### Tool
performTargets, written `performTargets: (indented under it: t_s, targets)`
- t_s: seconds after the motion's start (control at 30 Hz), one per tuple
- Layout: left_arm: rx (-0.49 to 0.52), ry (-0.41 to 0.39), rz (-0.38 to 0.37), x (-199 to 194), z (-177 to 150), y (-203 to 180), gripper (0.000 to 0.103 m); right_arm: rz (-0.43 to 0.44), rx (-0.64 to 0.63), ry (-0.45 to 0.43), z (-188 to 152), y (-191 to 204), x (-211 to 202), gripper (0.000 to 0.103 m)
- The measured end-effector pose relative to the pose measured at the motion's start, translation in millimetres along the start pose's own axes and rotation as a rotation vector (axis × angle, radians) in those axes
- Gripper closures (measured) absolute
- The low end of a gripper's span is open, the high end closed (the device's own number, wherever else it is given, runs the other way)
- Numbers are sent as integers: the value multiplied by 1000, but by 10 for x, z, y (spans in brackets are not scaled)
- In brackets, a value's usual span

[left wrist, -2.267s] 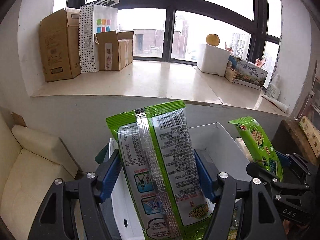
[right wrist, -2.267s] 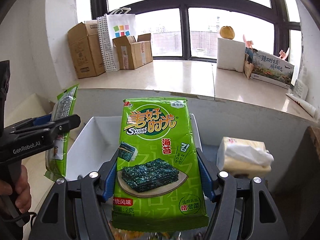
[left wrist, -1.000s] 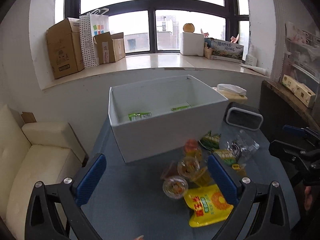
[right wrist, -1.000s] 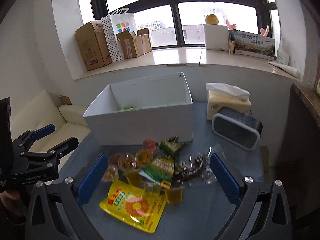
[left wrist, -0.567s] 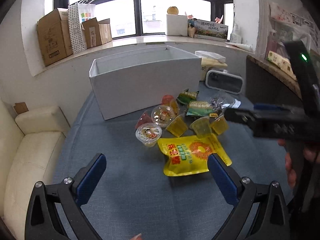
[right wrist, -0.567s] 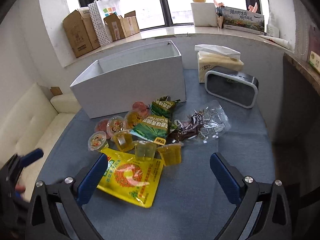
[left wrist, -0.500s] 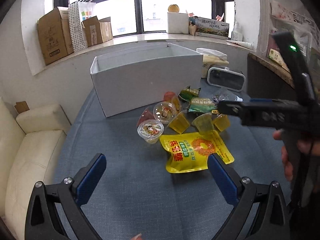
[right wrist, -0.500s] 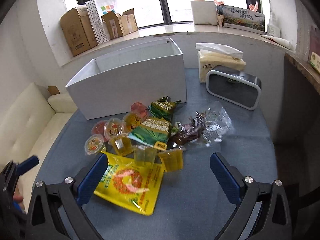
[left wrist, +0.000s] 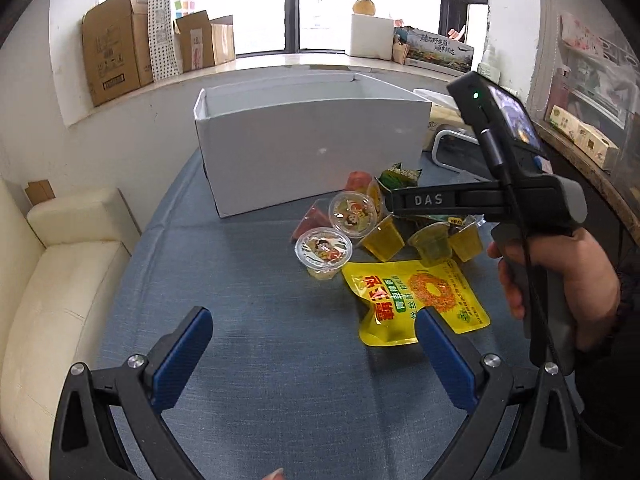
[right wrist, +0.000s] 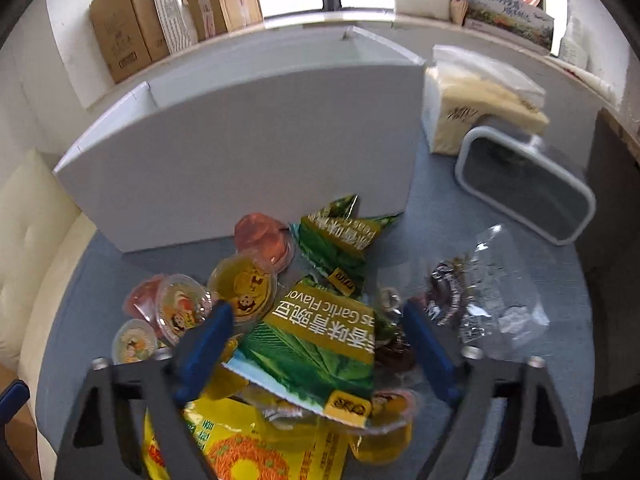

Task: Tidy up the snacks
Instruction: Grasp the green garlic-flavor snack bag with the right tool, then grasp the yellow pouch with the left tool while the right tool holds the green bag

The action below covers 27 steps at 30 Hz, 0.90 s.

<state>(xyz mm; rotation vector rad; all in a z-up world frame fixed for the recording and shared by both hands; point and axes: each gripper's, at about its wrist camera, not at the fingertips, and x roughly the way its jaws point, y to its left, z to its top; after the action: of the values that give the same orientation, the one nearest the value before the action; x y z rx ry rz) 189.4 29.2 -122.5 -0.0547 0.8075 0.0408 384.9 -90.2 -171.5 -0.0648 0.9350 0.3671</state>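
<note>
A white box [left wrist: 312, 148] stands on the blue tabletop, also in the right wrist view [right wrist: 248, 160]. In front of it lies a snack pile: a yellow bag [left wrist: 416, 296], jelly cups [left wrist: 324, 248] and green garlic pea packets [right wrist: 316, 340]. My left gripper [left wrist: 312, 344] is open and empty, hovering over bare cloth short of the pile. My right gripper [right wrist: 316, 336] is open, low over the pile, its blue pads [right wrist: 204, 344] either side of the large green packet. The right tool [left wrist: 500, 200] shows above the pile in the left view.
A clear bag of wrapped sweets [right wrist: 480, 304] lies right of the pile. A grey-rimmed speaker [right wrist: 524, 192] and a tissue pack [right wrist: 480, 96] sit at the right. A cream sofa [left wrist: 48, 280] lies left. Cardboard boxes [left wrist: 116, 64] line the windowsill.
Both grippers let go of their green seaweed packets at the box and drew back open. The right gripper then came down over the snack pile, around the green packet.
</note>
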Motion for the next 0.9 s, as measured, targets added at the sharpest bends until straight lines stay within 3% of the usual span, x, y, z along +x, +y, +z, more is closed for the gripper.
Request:
performTargets:
  t_s: [0.2,0.37,0.6,0.9]
  targets:
    - [6,17,-8,85,-21,-30,0,4,-8,-6,-2,2,0,25]
    - [11,22,-17,114,-32,-60,0,19,-32,-21,-87,-4,-112,44]
    - [14,21,-22,113,-30,-85,0,17,-60,-59,-196,13,-291,51]
    - [23,30,-25,146,-25,-151,0,14,-117,-153,-345,36,-878,52]
